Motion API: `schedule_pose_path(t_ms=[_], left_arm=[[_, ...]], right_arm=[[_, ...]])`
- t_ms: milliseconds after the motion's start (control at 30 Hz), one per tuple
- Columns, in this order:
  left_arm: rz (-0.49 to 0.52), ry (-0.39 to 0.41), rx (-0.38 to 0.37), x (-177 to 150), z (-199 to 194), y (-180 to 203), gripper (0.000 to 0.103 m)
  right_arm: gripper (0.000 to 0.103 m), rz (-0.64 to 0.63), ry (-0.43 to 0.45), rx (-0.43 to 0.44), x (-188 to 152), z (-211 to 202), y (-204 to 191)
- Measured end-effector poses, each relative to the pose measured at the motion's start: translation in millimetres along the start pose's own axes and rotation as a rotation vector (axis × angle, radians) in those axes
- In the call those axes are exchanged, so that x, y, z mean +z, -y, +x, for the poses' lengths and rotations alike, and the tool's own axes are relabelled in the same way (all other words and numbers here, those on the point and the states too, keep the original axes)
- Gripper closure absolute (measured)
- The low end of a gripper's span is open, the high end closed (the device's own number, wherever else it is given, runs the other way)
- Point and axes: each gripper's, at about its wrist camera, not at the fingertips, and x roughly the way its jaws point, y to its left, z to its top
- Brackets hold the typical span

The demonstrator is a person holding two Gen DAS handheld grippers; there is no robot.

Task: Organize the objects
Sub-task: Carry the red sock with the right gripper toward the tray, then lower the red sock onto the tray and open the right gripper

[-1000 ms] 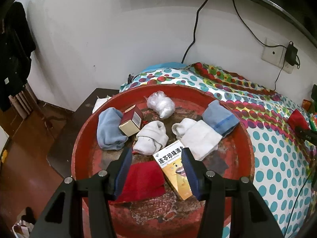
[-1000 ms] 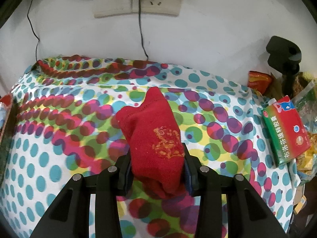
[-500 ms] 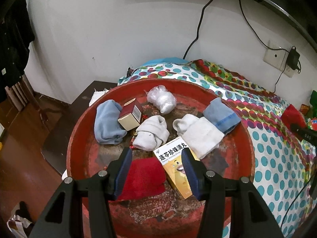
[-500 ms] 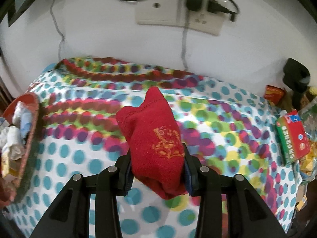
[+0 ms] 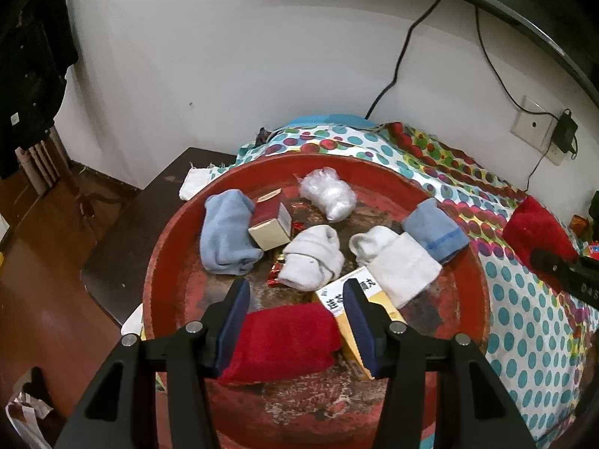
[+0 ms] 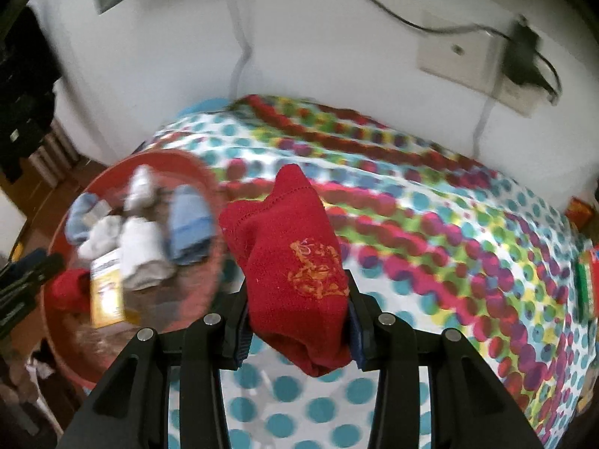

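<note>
Your right gripper (image 6: 297,331) is clamped on a red sock with a gold emblem (image 6: 295,269), holding it in the air above the polka-dot bedspread (image 6: 430,232), beside the round red tray (image 5: 475,273) but not yet over it. Your left gripper (image 5: 295,314) hangs open above the tray's near side, its jaws spread on either side of a second red sock (image 5: 284,340) that lies flat there and is not pinched. Most of the sorting looks unfinished: the tray holds two light blue socks (image 5: 224,235), a balled white sock (image 5: 312,258), a folded white sock (image 5: 400,265), a small red-and-cream box (image 5: 271,220), a yellow medicine box (image 5: 353,299) and a crinkled plastic bag (image 5: 329,196), all loosely mixed (pairs near each other, none clearly grouped). The likely next job is bringing the held sock over to its red mate. A green-and-red box (image 6: 586,284) sits at the bed's far right edge, well apart from the tray.
</note>
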Motion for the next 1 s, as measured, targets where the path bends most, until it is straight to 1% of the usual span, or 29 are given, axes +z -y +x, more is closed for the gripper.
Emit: schedule_pose_path(t_ms=[233, 400, 567, 633, 700, 767, 900, 1000], left_arm=[[-0.035, -0.005, 0.012, 2.8, 1.1, -13.4, 0.050], [-0.042, -0.003, 0.029, 4.2, -0.3, -18.3, 0.050], [-0.053, 0.001, 0.030, 5.1, -1.5, -23.7, 0.050], [-0.055, -0.003, 0.030, 5.5, -0.6, -25.5, 0.050], [-0.047, -0.003, 0.049, 5.2, -0.1, -26.2, 0.050], [-0.042, 0.000, 0.072, 4.8, 0.5, -27.3, 0.050], [-0.048, 0.004, 0.084, 5.2, -0.3, -32.4, 0.050], [-0.053, 0.010, 0.096, 5.8, -1.6, -36.5, 0.050]], right_arm=[[0.064, -0.054, 0.011, 0.069, 5.0, -7.1, -45.8], [0.064, -0.057, -0.001, 0.112, 4.0, -3.0, -67.9], [0.064, -0.049, -0.023, 0.162, 0.8, 2.9, -88.8], [0.064, -0.049, -0.025, 0.170, -0.4, 4.3, -96.0], [0.064, -0.049, -0.030, 0.177, -2.5, 5.6, -104.5], [0.062, -0.051, -0.034, 0.169, -4.8, 6.7, -111.3], [0.061, -0.051, -0.038, 0.156, -9.9, 8.5, -124.2], [0.061, -0.077, -0.037, 0.135, -14.5, 11.4, -135.9]])
